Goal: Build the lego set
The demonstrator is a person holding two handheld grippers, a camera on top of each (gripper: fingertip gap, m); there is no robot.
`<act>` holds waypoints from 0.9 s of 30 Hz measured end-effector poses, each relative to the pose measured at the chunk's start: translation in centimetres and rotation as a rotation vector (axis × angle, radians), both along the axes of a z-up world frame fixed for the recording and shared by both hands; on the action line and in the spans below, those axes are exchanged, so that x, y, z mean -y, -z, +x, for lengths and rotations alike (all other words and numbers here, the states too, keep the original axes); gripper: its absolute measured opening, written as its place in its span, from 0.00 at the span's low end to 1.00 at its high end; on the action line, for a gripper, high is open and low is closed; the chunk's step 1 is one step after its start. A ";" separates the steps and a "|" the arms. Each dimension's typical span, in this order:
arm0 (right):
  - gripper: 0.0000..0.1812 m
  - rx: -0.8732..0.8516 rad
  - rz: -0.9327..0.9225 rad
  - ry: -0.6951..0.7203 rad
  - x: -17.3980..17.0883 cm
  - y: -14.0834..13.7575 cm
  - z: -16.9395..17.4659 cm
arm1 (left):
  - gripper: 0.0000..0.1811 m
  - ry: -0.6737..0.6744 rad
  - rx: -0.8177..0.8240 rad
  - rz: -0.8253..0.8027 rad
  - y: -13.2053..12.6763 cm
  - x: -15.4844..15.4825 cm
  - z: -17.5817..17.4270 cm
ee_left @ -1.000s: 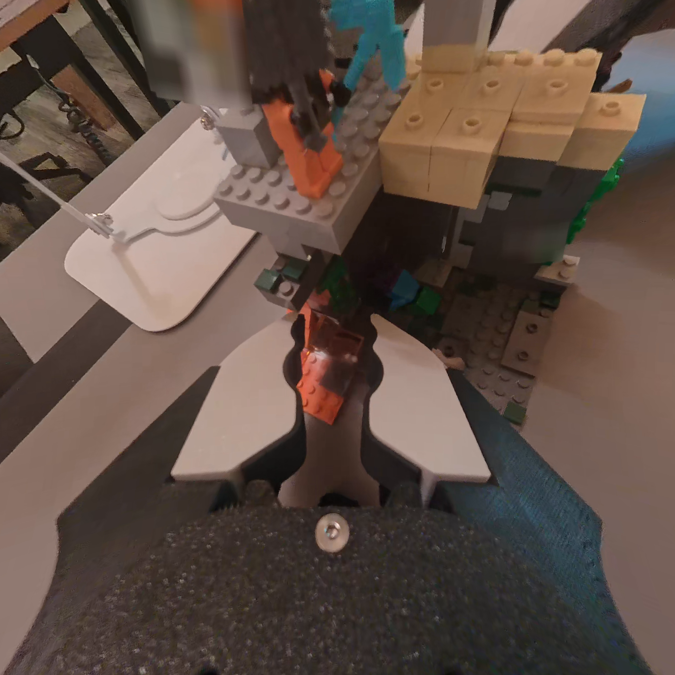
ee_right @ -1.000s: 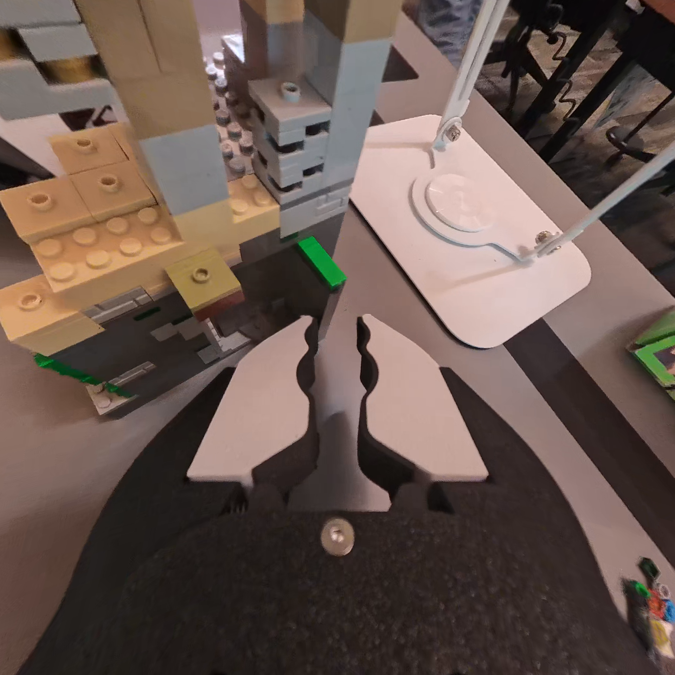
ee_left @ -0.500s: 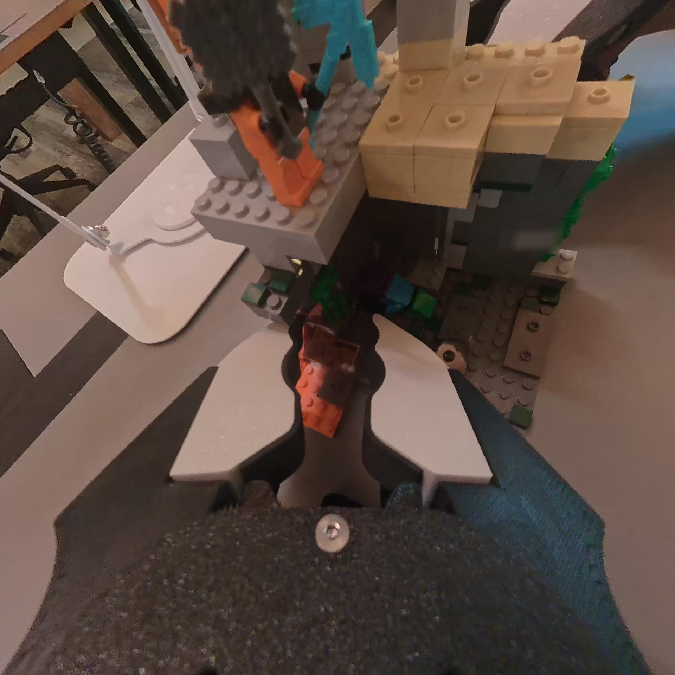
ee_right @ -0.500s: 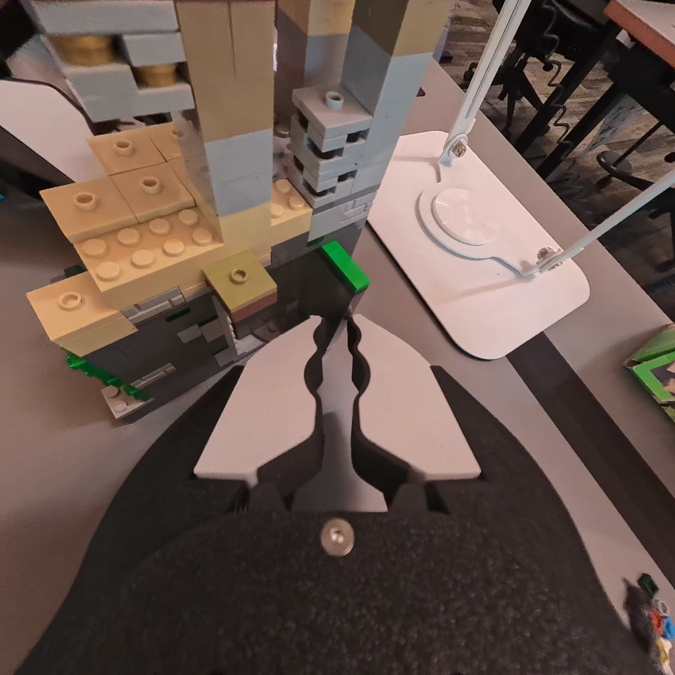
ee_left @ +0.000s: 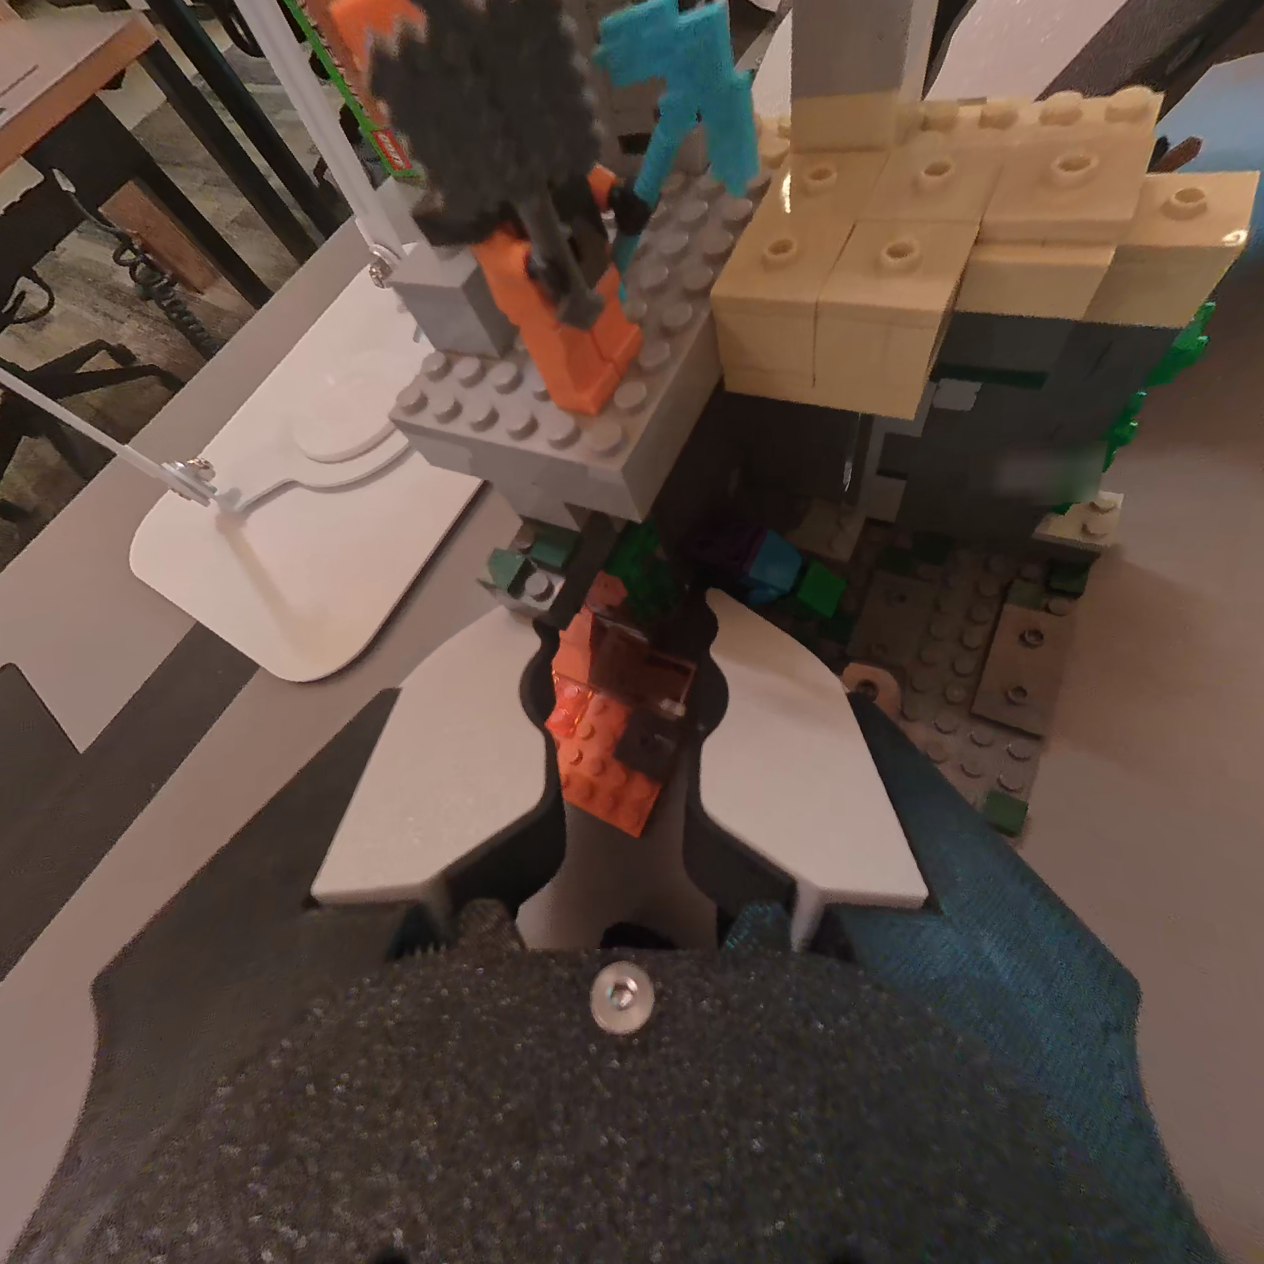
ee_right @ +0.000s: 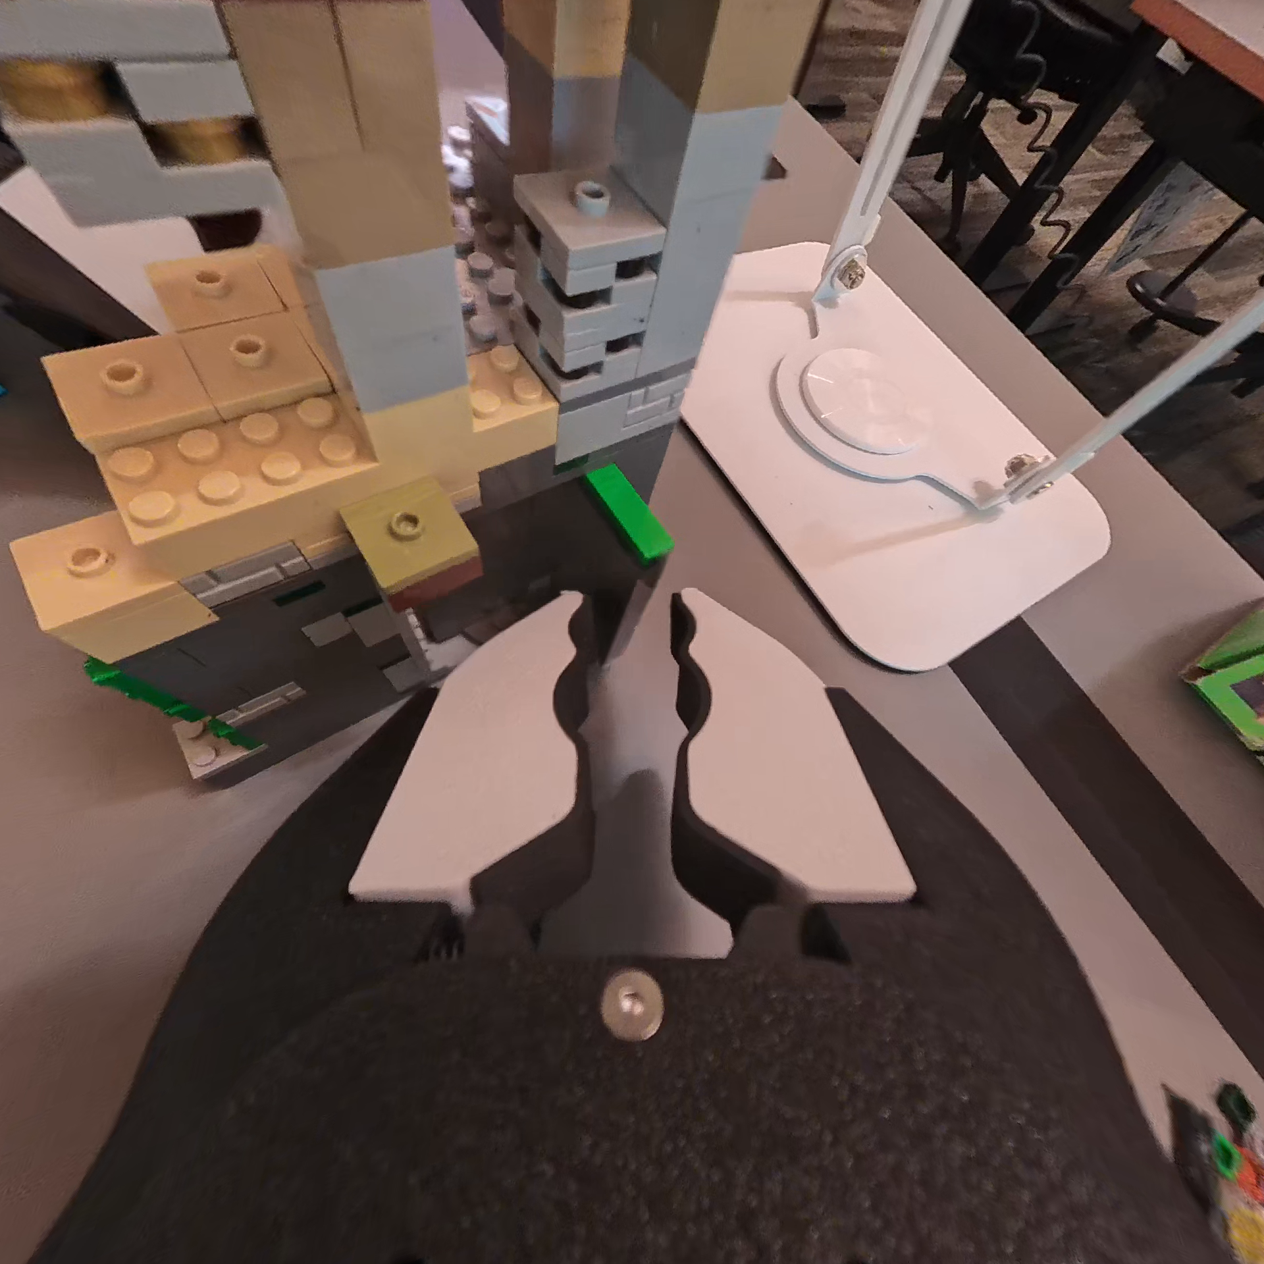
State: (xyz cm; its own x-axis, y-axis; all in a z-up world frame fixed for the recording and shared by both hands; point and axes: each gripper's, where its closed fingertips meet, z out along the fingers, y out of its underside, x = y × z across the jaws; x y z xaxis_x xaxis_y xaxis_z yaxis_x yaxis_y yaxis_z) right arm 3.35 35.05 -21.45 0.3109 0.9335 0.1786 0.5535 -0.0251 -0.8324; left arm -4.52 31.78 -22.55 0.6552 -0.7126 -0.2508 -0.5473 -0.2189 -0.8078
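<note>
The lego build (ee_left: 889,273) has tan bricks on dark grey walls, a grey studded platform (ee_left: 547,438) with an orange-legged figure (ee_left: 574,328) holding a teal tool (ee_left: 691,102), and a dark baseplate (ee_left: 957,684). My left gripper (ee_left: 626,609) is shut on an orange plate piece (ee_left: 602,766) with translucent brown and dark parts, held low at the build's open front under the platform. My right gripper (ee_right: 629,609) is slightly open and empty. The build's dark wall corner (ee_right: 633,602) lies between its tips, below a green tile (ee_right: 629,513).
A white lamp base (ee_right: 889,520) with thin white arms lies beside the build; it also shows in the left wrist view (ee_left: 301,547). A green box (ee_right: 1231,684) sits at the right table edge. Small loose pieces (ee_right: 1231,1149) lie at the bottom right. The tips of one gripper are about 9 cm away from the tips of the other.
My right gripper's jaws narrowed half a second ago and have widened again, staying at the wall corner. My left gripper still holds the orange piece at the build's front, shifted only slightly.
</note>
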 end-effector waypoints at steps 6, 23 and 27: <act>0.07 0.019 0.008 -0.032 0.9 0.0 0.2 | 0.18 0.018 -0.005 -0.002 0.0 0.4 0.2; 0.09 0.040 0.001 -0.104 3.4 -0.3 0.9 | 0.20 0.018 0.033 0.003 -1.5 0.7 -1.5; 0.11 0.062 0.032 -0.172 4.3 0.3 0.2 | 0.24 0.068 0.029 -0.032 -0.6 0.5 -0.9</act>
State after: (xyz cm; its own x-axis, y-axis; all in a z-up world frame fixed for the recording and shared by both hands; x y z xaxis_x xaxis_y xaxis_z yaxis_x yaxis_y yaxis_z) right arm 3.53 30.71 -21.71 0.1342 0.9656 0.2227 0.5978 0.1003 -0.7953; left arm -5.40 31.32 -21.92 0.6119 -0.7630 -0.2084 -0.5381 -0.2085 -0.8167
